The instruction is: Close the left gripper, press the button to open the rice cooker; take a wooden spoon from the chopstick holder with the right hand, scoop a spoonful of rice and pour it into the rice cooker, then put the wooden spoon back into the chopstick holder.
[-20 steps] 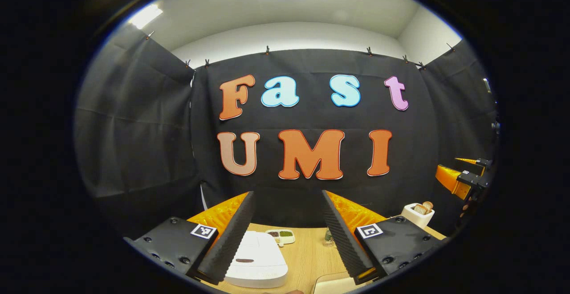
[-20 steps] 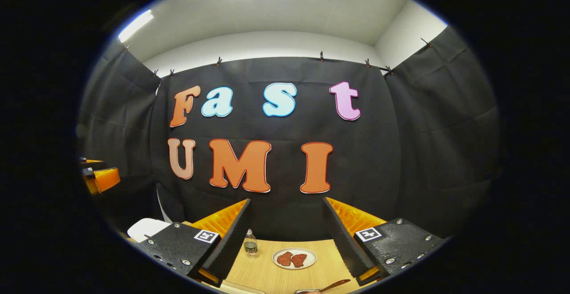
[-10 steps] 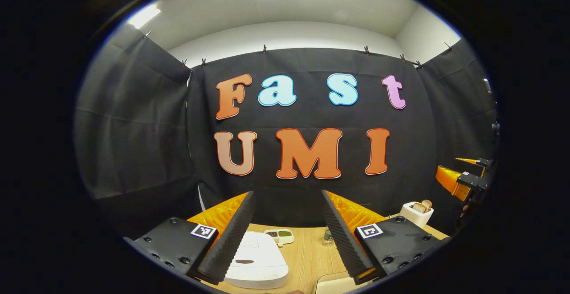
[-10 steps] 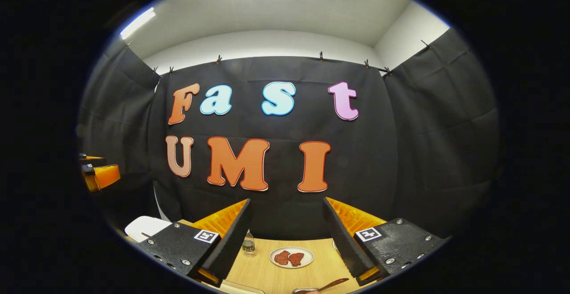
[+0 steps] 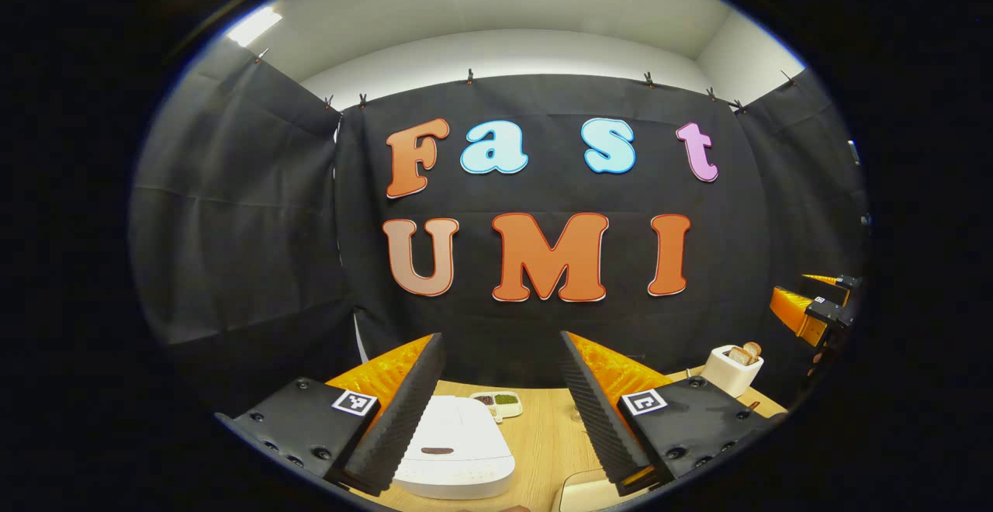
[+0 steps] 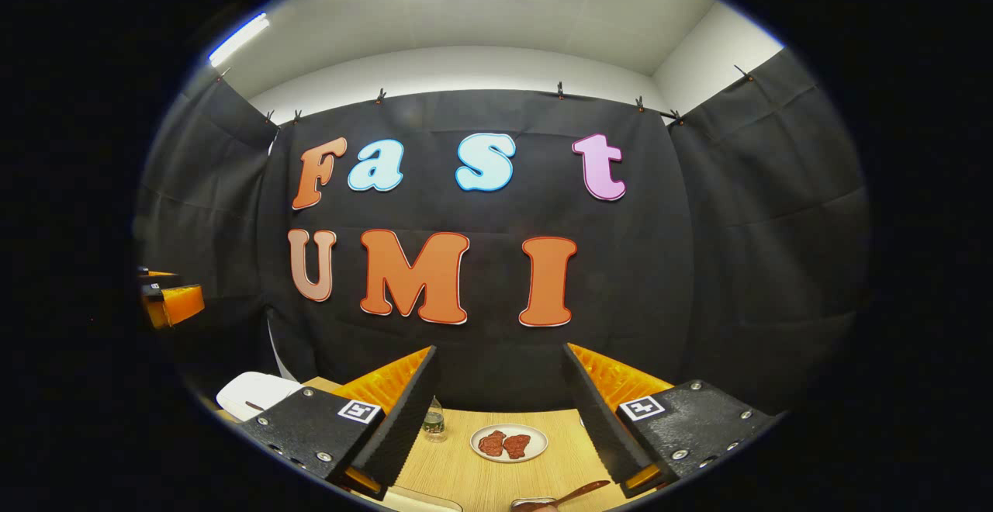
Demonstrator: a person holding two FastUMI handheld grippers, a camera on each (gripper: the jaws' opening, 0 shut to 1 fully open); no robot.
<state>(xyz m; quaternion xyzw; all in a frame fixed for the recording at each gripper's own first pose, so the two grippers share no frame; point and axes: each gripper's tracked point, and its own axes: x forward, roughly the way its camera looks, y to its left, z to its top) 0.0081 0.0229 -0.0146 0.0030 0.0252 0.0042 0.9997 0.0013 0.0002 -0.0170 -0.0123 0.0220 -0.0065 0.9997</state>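
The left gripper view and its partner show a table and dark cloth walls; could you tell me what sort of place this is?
Probably a staged kitchen tabletop inside a recording booth. A white rice cooker, a toaster holding bread and a plate of meat sit on a wooden table, with black cloth clipped up as walls.

You've got a light wooden table under you, with the white rice cooker sitting shut at its near left and a small divided dish just behind it. A white toaster with bread stands far right. In the right gripper view, a small bottle stands beside a plate of red pieces, a wooden spoon nearer you.
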